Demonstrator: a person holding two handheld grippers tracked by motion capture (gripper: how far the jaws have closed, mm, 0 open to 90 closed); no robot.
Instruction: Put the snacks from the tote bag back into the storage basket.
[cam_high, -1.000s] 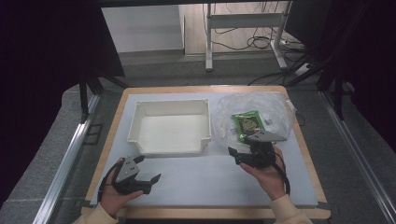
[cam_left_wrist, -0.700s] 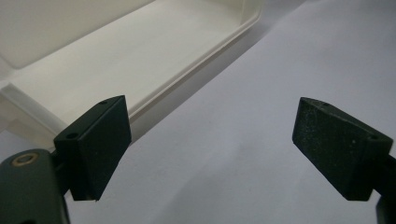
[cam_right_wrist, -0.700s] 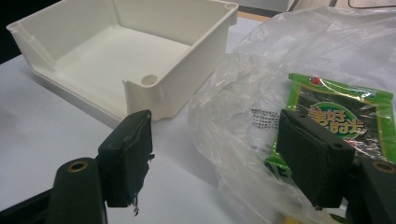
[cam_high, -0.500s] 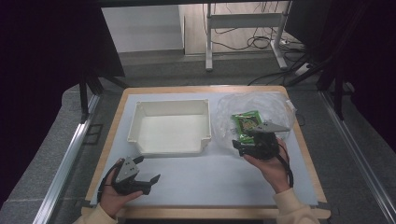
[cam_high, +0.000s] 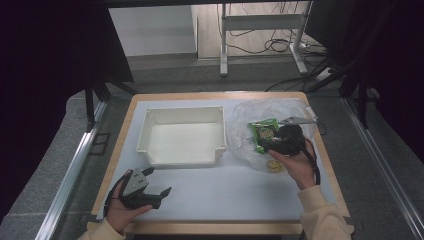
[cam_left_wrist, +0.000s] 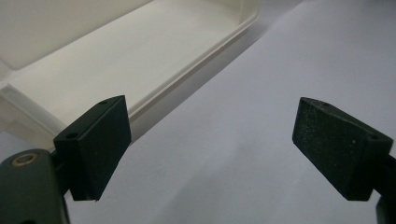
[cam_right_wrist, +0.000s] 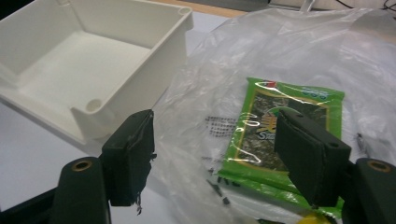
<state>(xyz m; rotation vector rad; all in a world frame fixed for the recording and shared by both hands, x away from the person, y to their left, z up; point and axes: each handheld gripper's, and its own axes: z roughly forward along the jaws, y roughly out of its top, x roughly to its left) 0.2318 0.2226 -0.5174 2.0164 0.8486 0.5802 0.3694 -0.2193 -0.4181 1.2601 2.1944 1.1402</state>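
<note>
The left gripper (cam_high: 159, 192) sits low in the left hand (cam_high: 122, 210), its jaws spread wide and pointing forward and to the right, nothing between them; its own view shows the two black pads (cam_left_wrist: 95, 142) well apart. The right gripper (cam_high: 265, 145) is held farther forward in the right hand (cam_high: 295, 165), forearm in a pale sleeve (cam_high: 322, 217). Its jaws point left and stand open, the pads (cam_right_wrist: 130, 156) far apart with nothing clamped.

Right claw (cam_high: 272, 142) advanced onto the plastic bag (cam_high: 245, 125).
</note>
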